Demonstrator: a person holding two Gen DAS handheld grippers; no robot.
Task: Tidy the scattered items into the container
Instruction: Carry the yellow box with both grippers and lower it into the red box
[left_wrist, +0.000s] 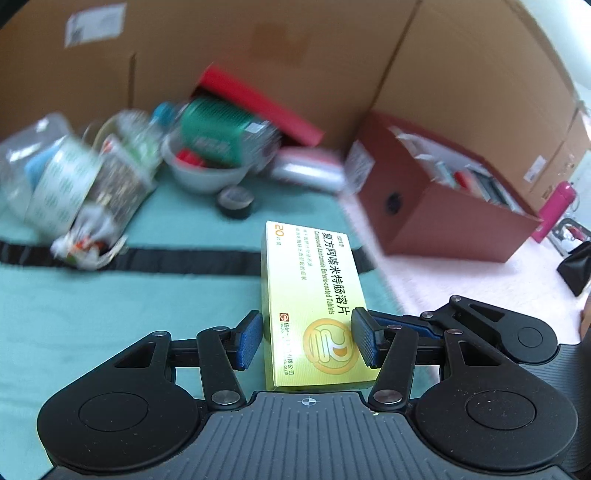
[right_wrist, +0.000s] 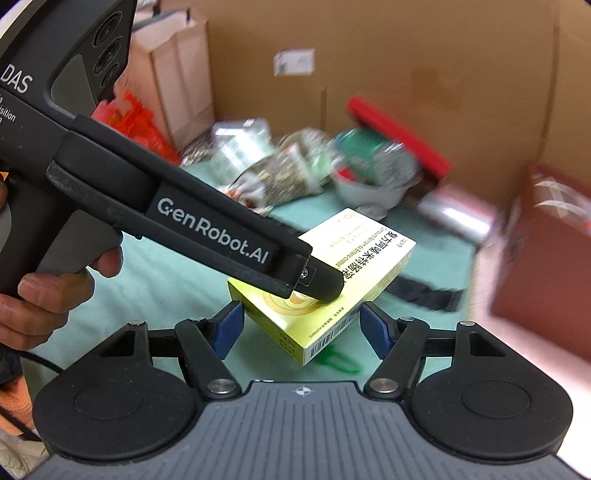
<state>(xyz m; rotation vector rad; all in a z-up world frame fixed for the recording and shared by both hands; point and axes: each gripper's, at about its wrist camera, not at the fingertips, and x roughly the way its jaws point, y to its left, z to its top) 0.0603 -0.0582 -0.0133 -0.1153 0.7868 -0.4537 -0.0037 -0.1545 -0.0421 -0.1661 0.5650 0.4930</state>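
A yellow medicine box (left_wrist: 314, 295) with Chinese print sits lengthwise between the blue pads of my left gripper (left_wrist: 307, 339), which is shut on its sides. In the right wrist view the same medicine box (right_wrist: 332, 295) hangs tilted above the teal cloth (right_wrist: 166, 288), with one of the left gripper's fingers (right_wrist: 317, 284) across its top. My right gripper (right_wrist: 301, 328) stands open just below it, its pads clear of the box. The red-brown open container (left_wrist: 443, 221) stands to the right, with several items inside.
A blurred heap lies at the back by the cardboard wall (left_wrist: 258, 37): a grey bowl (left_wrist: 207, 173), a green tin, a red lid, plastic bags, a tape roll (left_wrist: 236, 201). A black strap (left_wrist: 166, 258) crosses the cloth. A pink bottle (left_wrist: 554, 210) stands far right.
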